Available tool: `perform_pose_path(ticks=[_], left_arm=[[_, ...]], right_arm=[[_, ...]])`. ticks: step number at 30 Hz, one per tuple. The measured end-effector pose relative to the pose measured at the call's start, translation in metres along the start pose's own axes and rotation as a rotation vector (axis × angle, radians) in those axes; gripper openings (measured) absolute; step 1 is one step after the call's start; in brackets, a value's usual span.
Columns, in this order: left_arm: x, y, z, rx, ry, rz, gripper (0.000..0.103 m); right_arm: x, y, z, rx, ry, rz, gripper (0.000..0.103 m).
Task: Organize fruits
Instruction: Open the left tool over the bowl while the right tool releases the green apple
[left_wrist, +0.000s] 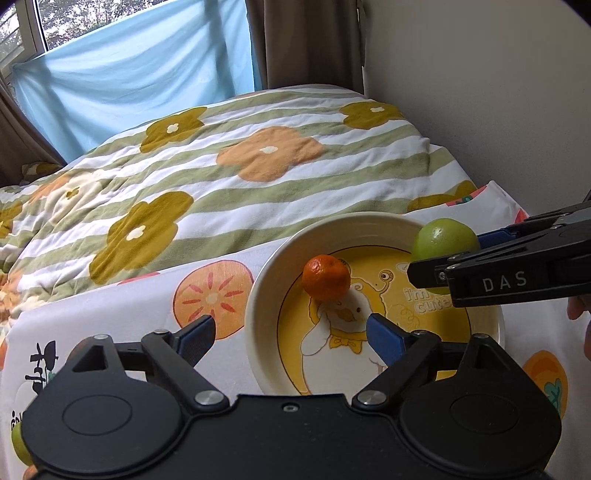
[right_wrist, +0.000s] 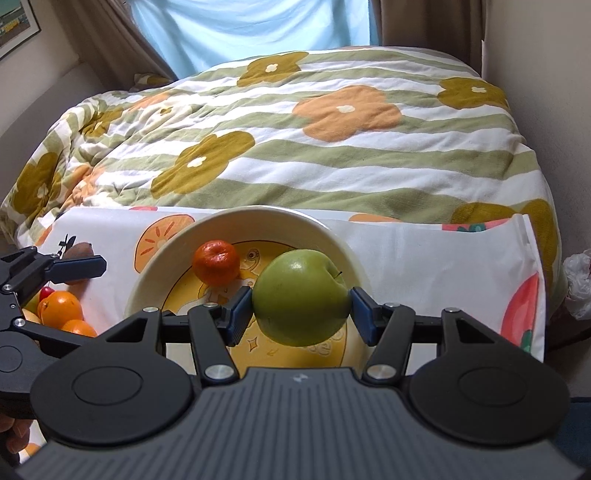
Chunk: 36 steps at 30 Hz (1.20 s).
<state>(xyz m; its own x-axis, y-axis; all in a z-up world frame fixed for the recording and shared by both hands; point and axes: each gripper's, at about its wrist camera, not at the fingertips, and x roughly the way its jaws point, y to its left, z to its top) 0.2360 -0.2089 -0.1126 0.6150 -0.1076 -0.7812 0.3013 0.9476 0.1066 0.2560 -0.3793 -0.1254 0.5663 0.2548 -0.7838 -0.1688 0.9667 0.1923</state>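
Note:
A cream bowl with a yellow cartoon bottom stands on a fruit-print cloth; it also shows in the right wrist view. A small orange mandarin lies inside it, also seen from the right. My right gripper is shut on a green apple and holds it above the bowl's right side; the apple and that gripper show at the right of the left wrist view. My left gripper is open and empty at the bowl's near left rim.
Several oranges and other fruit lie on the cloth left of the bowl, partly behind my left gripper's finger. A green fruit shows at the lower left. A flowered quilt covers the bed behind. A wall is at the right.

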Motion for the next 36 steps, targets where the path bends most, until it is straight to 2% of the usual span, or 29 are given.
perform_pose_path(ticks=[12,13,15,17,26,36], left_arm=[[-0.01,0.015,-0.017,-0.033,0.03,0.009,0.092],[-0.01,0.016,-0.017,-0.034,0.029,0.008,0.092],[-0.011,0.015,-0.016,-0.036,0.024,0.01,0.092],[-0.013,0.016,-0.017,-0.045,0.019,0.004,0.092],[-0.03,0.014,-0.018,-0.053,-0.015,0.028,0.093],[-0.072,0.006,-0.021,-0.064,-0.099,0.068,0.098]], right_arm=[[0.027,0.021,-0.003,-0.088,0.007,-0.015,0.075],[0.024,0.023,-0.003,-0.095,-0.012,-0.009,0.087],[0.017,0.027,-0.003,-0.105,-0.042,-0.035,0.103],[0.011,0.028,-0.004,-0.113,-0.071,-0.048,0.103],[-0.016,0.023,-0.007,-0.033,-0.071,-0.057,0.103],[-0.065,0.027,-0.016,-0.055,-0.115,-0.057,0.103]])
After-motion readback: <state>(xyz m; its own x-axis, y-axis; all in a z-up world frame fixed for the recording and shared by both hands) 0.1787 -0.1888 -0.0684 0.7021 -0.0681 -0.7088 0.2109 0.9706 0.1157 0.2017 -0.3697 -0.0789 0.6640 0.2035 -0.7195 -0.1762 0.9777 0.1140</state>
